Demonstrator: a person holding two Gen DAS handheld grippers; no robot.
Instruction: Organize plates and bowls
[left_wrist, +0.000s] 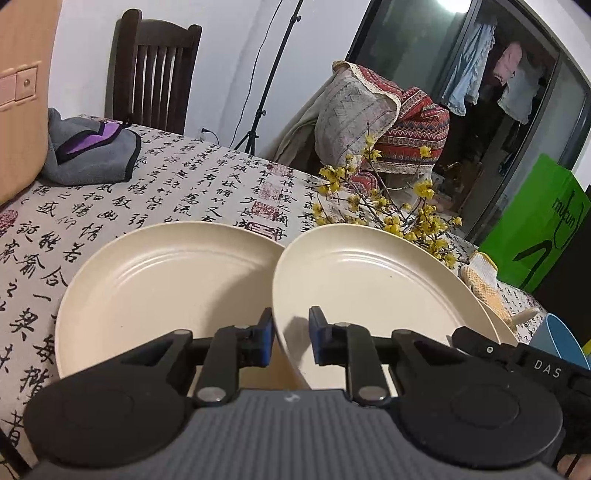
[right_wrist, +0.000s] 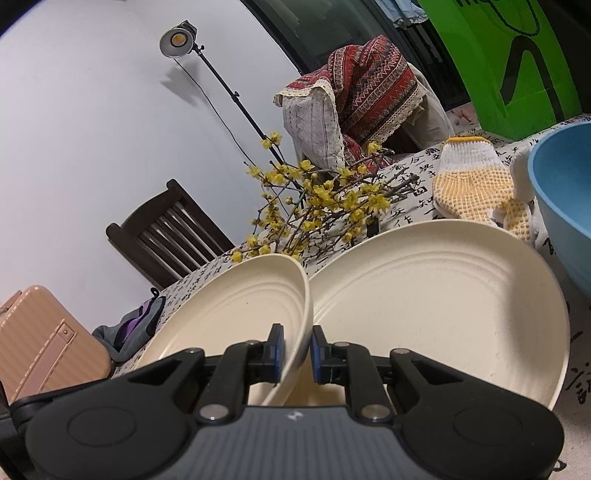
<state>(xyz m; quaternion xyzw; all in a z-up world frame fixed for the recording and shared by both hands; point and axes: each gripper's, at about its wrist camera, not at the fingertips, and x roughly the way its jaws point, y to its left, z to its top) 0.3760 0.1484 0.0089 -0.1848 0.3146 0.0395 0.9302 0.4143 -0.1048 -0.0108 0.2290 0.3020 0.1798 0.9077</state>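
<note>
A cream plate (left_wrist: 369, 280) hangs tilted above the calligraphy-print tablecloth (left_wrist: 155, 192). My left gripper (left_wrist: 291, 336) is shut on the left part of its near rim. The right wrist view shows what looks like the same plate (right_wrist: 236, 314), with my right gripper (right_wrist: 298, 350) shut on the right part of its rim. A second cream plate (left_wrist: 166, 280) lies flat to the left, partly under the held one. A third cream plate (right_wrist: 443, 302) lies flat to the right. A blue bowl (right_wrist: 565, 221) stands past it at the right edge.
Yellow-flowered branches (left_wrist: 406, 210) lie behind the plates. White and yellow work gloves (right_wrist: 476, 184) rest near the bowl. A grey and purple cloth (left_wrist: 85, 147) and a pink case (right_wrist: 40, 339) sit at the left. A green bag (left_wrist: 535, 229) and a dark chair (left_wrist: 155, 70) stand beyond.
</note>
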